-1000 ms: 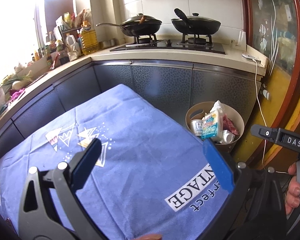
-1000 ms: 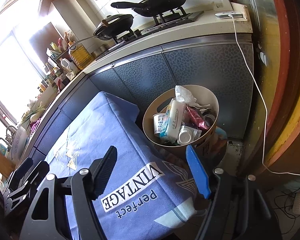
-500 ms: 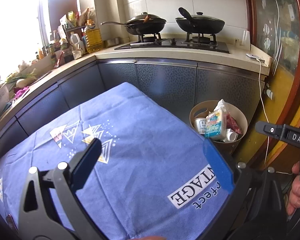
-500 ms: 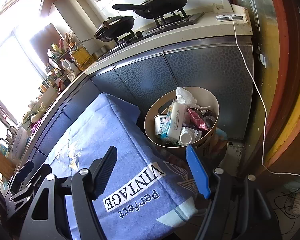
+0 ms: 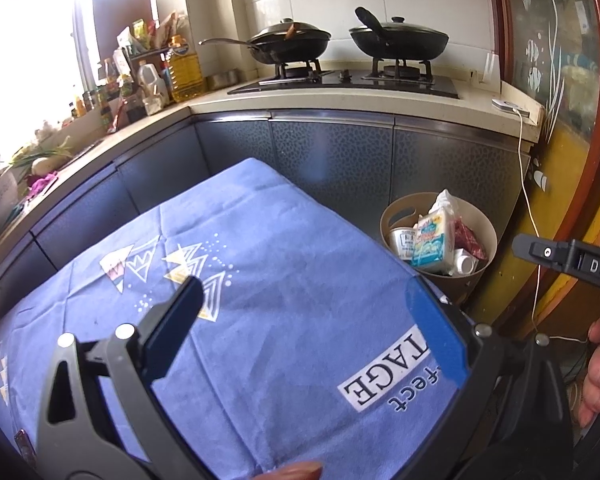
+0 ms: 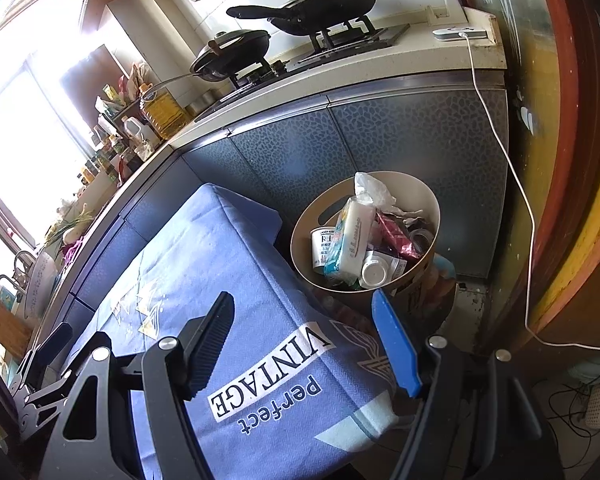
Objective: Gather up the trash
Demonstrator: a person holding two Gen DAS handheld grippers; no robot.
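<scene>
A beige round trash bin (image 5: 482,216) stands on the floor past the table's right corner, against the grey cabinets; it also shows in the right wrist view (image 6: 428,196). It holds a tissue pack (image 6: 350,236), a white cup (image 6: 322,244), a red wrapper (image 6: 396,238), a white bottle (image 6: 374,270) and crumpled plastic. My left gripper (image 5: 304,300) is open and empty above the blue cloth. My right gripper (image 6: 304,316) is open and empty, above the cloth's near corner, short of the bin. No trash shows on the cloth.
A table under a blue cloth (image 5: 260,280) printed "perfect VINTAGE" fills the foreground. Behind are grey cabinets (image 5: 332,152), a counter with a hob and two black pans (image 5: 288,42), bottles at the left, and a white cable (image 6: 512,184) hanging at the right.
Both grippers have drawn back and up slightly; the bin sits a little farther and lower in both views. Both stay open and empty.
</scene>
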